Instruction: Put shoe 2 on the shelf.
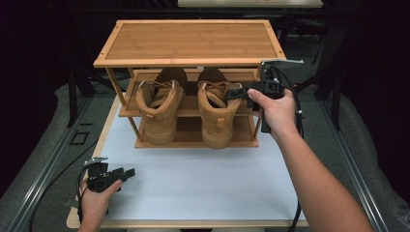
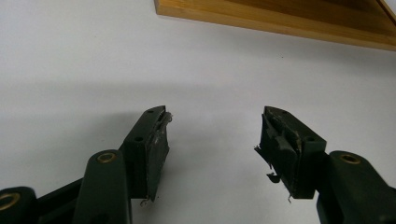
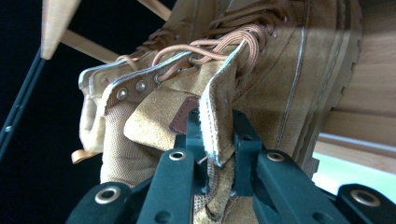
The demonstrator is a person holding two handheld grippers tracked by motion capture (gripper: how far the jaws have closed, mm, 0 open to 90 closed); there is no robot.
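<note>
Right boot (image 1: pixel 217 113): on the rack (image 1: pixel 193 41), middle shelf, right of the left boot (image 1: pixel 158 111).
Right gripper (image 3: pixel 218 154): jaws clamped on the right boot's collar edge.
Left gripper (image 2: pixel 212 140): in front of the rack over the white table (image 1: pixel 193 179), jaws wide, nothing between.

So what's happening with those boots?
A person holds a claw in each hand. The right claw is shut on the collar of the right boot, which sits on the bamboo rack's middle shelf beside the left boot. The left claw is open over the white table, holding nothing.
</note>
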